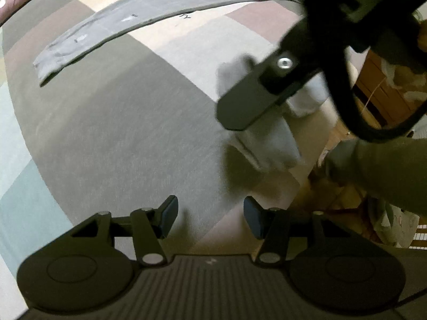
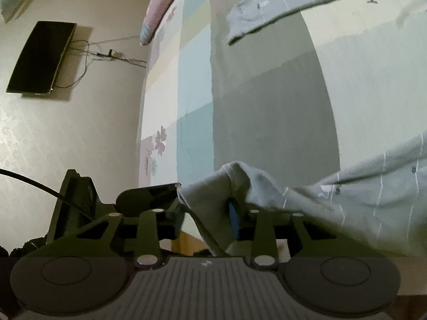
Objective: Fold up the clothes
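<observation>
Patchwork bedspread [image 1: 112, 122] under both claws. Left claw [image 1: 210, 217] open, empty. Right claw [image 2: 205, 208] pinches grey garment [image 2: 347, 200], trailing rightward.

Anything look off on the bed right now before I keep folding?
Nothing looks damaged or spilled. The right claw has a bunched corner of the grey cloth, while the left claw hangs open over the patchwork bedspread, holding nothing. The cloth's far edge lies flat.
</observation>
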The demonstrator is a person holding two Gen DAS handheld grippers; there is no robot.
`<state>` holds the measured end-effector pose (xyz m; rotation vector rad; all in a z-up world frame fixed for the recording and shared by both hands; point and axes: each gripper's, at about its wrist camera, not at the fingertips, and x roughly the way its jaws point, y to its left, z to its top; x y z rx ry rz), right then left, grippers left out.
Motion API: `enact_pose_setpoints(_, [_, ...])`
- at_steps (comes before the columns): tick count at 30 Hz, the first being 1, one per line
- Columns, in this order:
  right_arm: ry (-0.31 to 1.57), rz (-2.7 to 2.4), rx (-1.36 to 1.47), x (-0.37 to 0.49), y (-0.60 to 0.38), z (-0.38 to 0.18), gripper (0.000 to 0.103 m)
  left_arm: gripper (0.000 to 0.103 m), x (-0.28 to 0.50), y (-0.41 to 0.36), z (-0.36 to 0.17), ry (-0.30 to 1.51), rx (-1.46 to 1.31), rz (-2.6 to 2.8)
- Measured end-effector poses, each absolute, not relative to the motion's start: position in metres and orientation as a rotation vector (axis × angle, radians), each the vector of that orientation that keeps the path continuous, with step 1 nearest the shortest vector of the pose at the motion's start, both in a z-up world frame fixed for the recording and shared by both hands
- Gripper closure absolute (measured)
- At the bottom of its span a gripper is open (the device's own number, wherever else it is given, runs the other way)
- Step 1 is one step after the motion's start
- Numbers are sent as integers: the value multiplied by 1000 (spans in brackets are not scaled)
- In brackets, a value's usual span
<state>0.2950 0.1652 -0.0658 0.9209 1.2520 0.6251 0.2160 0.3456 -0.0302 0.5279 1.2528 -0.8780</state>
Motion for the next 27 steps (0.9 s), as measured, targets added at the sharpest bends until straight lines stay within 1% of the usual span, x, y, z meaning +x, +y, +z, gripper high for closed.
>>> enact_pose_setpoints(3, [1274, 633, 920, 293, 165, -67, 47, 49, 215, 347, -33, 1260, 509, -853])
enact_pose_setpoints(5, [1282, 650, 916, 292, 166, -67, 44, 49, 213, 347, -33, 1265, 497, -835])
enact_pose_setpoints(14, [1342, 746, 837, 288, 162, -63, 43, 49, 198, 352, -32, 1305, 452, -732])
enact_pose_setpoints(22, [1396, 781, 785, 289, 132, -69, 42, 48, 182, 359, -34, 1376, 367, -544])
enact_pose_setpoints(27, [1411, 804, 742, 297, 105, -67, 42, 48, 178, 370, -28, 1437, 102, -405])
